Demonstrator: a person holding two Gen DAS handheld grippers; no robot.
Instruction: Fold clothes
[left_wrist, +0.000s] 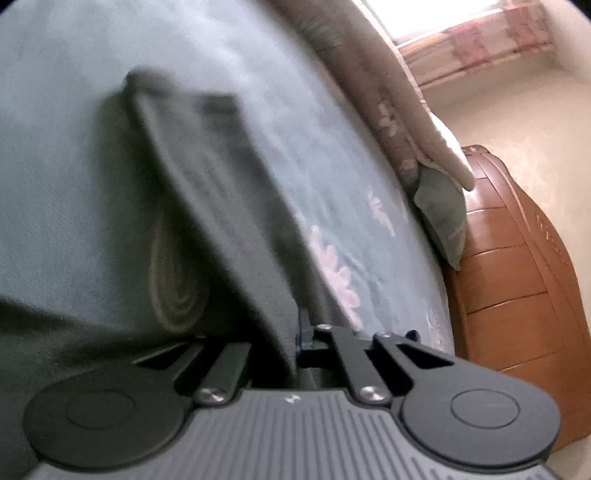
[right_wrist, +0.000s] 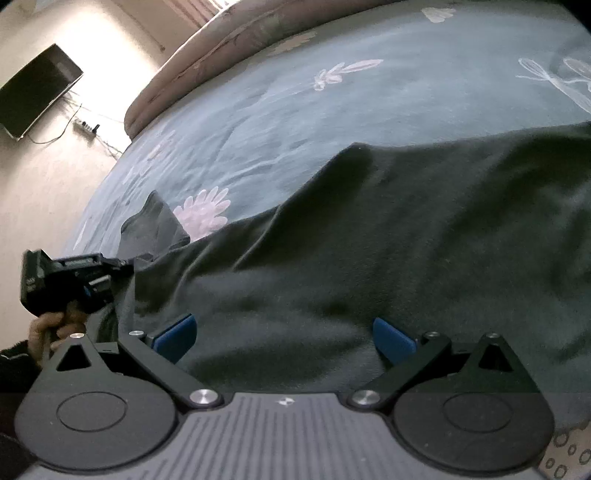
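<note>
A dark grey garment (right_wrist: 369, 240) lies spread over the bed. In the left wrist view a stretched fold of the garment (left_wrist: 207, 177) runs from the upper left down into my left gripper (left_wrist: 295, 343), which is shut on it; the fabric hides most of the fingers. In the right wrist view my right gripper (right_wrist: 284, 332) hovers just over the garment, open, with its blue pads (right_wrist: 177, 332) wide apart and nothing between them. The left gripper (right_wrist: 122, 266) also shows there at the far left, held by a hand (right_wrist: 51, 325) and pinching the garment's edge.
The bed carries a blue-grey floral sheet (right_wrist: 295, 110). A rolled brown quilt (right_wrist: 207, 48) lies along its far side. A pillow (left_wrist: 443, 210) leans on the wooden headboard (left_wrist: 517, 277). A TV (right_wrist: 37, 92) and a power strip (right_wrist: 85, 127) hang on the wall.
</note>
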